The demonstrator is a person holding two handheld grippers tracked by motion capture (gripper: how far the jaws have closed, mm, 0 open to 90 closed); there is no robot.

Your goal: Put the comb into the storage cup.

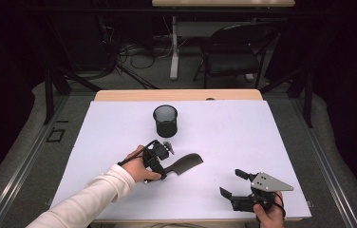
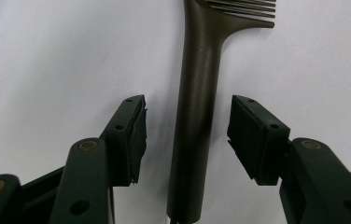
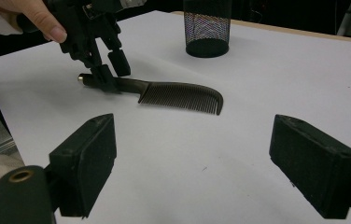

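Dark comb (image 1: pixel 182 165) lying flat on the white surface (image 1: pixel 243 137), its handle toward the person's left and its toothed blade toward the middle of the sheet, well in front of the upright black mesh pen cup (image 1: pixel 165 120). The left tongs (image 1: pixel 159 167) are lowered over the handle end, one jaw to each side, a placement that suits a pinch across the narrow round shaft rather than across the wide, thin teeth. In the left gripper view the handle (image 2: pixel 194 121) runs up between the two pads, with bare surface showing on both sides of it; the jaws are thus partly closed around the handle but press on nothing, and the comb appears to rest on the sheet under its own weight. The right tongs (image 1: pixel 236 185) rest near the front edge at the person's right, well apart from the comb, jaws spread wide and empty, probably held in reserve. The left gripper view alone gives the gap between pads and handle, which the high view hides beneath the hand (image 1: pixel 138 164). The right gripper view supplies the low side aspect: the comb (image 3: pixel 164 93) flat along its whole length, the left tongs (image 3: pixel 106 65) descending on its metal-tipped handle end, and the cup (image 3: pixel 207 28) farther back. The high view alone gives the overall layout.
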